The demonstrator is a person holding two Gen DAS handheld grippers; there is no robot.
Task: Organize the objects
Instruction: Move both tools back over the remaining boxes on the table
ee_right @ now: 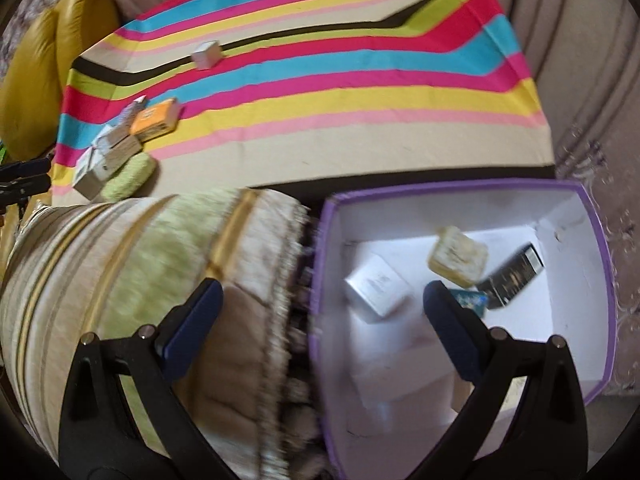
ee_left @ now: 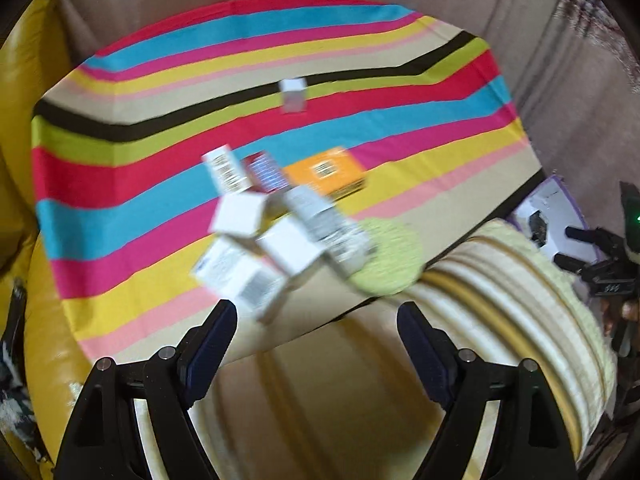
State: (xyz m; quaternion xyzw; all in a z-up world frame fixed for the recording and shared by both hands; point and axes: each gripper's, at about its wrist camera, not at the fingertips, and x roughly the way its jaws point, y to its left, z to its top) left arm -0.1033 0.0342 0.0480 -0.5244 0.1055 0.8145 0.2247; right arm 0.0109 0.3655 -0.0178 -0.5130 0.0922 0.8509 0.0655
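A pile of small white cartons [ee_left: 264,240] lies on the striped cloth [ee_left: 160,184], with an orange box [ee_left: 326,172] behind it and a lone white box [ee_left: 293,95] farther back. My left gripper [ee_left: 316,326] stands open just short of the pile, nothing between its fingers. My right gripper [ee_right: 320,304] is open over the edge of a purple-rimmed white box [ee_right: 592,240]. That box holds a white carton [ee_right: 378,288], a yellowish box [ee_right: 458,256], a black box [ee_right: 514,274] and a small blue item [ee_right: 470,300]. The pile [ee_right: 108,156] shows far left in the right wrist view.
A striped beige and green cushion [ee_right: 140,272] lies between the pile and the purple-rimmed box. A small green pad [ee_left: 386,256] rests by the pile. Yellow cushions [ee_right: 44,80] sit at the left. The beige sofa [ee_left: 560,80] surrounds the cloth.
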